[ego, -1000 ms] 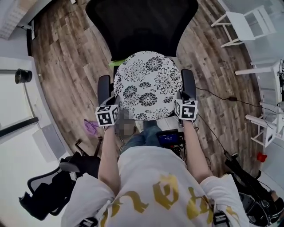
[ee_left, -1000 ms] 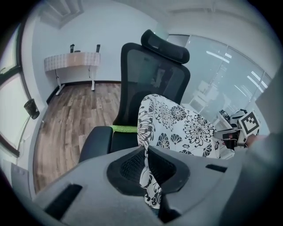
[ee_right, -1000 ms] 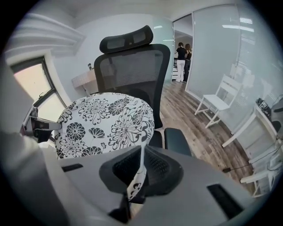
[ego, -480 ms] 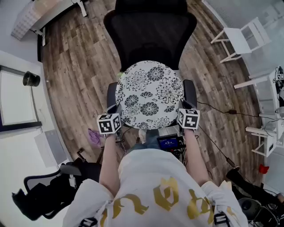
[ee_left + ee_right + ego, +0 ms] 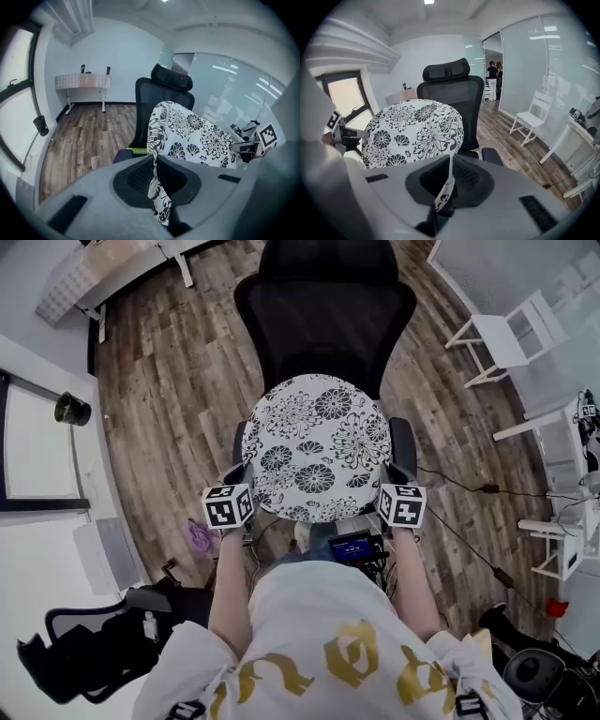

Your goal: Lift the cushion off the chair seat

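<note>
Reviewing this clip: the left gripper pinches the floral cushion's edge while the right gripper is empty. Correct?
Not quite. The left gripper does pinch the floral cushion, but the right gripper is not empty: the right gripper view shows its jaws shut on the cushion's edge too.

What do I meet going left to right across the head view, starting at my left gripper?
left gripper, shut on the cushion's edge → cushion → right gripper, shut on the opposite edge → white chair by the glass wall
</note>
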`<move>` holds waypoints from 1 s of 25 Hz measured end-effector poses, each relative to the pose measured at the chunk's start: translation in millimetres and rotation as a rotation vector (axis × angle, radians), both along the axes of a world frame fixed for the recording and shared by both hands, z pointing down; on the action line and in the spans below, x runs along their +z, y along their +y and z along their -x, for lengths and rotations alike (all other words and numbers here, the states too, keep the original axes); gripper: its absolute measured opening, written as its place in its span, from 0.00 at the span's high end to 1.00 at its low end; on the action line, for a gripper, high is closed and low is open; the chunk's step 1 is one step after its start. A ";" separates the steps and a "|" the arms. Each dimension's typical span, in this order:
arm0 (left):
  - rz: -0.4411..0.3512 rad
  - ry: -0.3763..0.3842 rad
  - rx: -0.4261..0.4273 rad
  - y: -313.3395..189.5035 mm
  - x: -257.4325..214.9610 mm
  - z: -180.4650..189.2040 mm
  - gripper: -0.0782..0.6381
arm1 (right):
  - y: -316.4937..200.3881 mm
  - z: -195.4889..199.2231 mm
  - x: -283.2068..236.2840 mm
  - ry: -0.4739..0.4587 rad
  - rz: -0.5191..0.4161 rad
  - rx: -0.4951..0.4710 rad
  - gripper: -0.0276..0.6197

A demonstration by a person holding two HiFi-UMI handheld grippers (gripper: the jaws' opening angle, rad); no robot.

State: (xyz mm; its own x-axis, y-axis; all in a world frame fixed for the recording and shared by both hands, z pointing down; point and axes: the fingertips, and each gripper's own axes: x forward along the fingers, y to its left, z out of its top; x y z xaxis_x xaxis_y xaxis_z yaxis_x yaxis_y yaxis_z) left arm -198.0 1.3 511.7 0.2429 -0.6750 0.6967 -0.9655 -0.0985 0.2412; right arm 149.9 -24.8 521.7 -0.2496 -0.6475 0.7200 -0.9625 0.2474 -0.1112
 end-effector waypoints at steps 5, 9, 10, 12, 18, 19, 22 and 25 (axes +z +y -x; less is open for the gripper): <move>-0.028 0.010 -0.006 -2.1 -9.6 -0.6 0.87 | 3.4 -3.0 -8.0 -0.009 -0.024 0.013 0.92; -0.025 0.005 -0.004 1.9 -7.1 -1.8 0.86 | 4.2 -6.1 -11.3 0.000 -0.045 0.029 0.92; -0.025 0.005 -0.004 2.5 -6.8 -2.2 0.86 | 4.2 -7.1 -12.1 0.004 -0.050 0.033 0.92; -0.026 0.004 -0.002 2.7 -6.6 -3.2 0.86 | 3.9 -8.7 -12.9 0.009 -0.055 0.039 0.92; -0.028 -0.005 0.015 2.2 -6.4 -8.5 0.86 | 7.7 -12.4 -12.0 0.018 -0.053 0.051 0.92; -0.027 -0.006 0.017 2.2 -6.1 -9.8 0.87 | 9.0 -13.4 -11.2 0.017 -0.053 0.054 0.92; -0.033 -0.040 0.029 2.8 -6.5 -11.0 0.87 | 11.9 -14.3 -9.9 0.001 -0.053 0.059 0.92; -0.030 -0.096 0.056 4.5 -6.0 -11.8 0.87 | 13.9 -14.9 -8.7 -0.010 -0.048 0.066 0.92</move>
State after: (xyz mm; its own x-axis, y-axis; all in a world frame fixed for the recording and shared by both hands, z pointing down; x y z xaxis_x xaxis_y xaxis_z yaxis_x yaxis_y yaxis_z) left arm -186.2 5.9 505.7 0.2145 -0.6829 0.6983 -0.9767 -0.1591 0.1444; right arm 164.8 -10.9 513.0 -0.2125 -0.6968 0.6851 -0.9758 0.1886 -0.1108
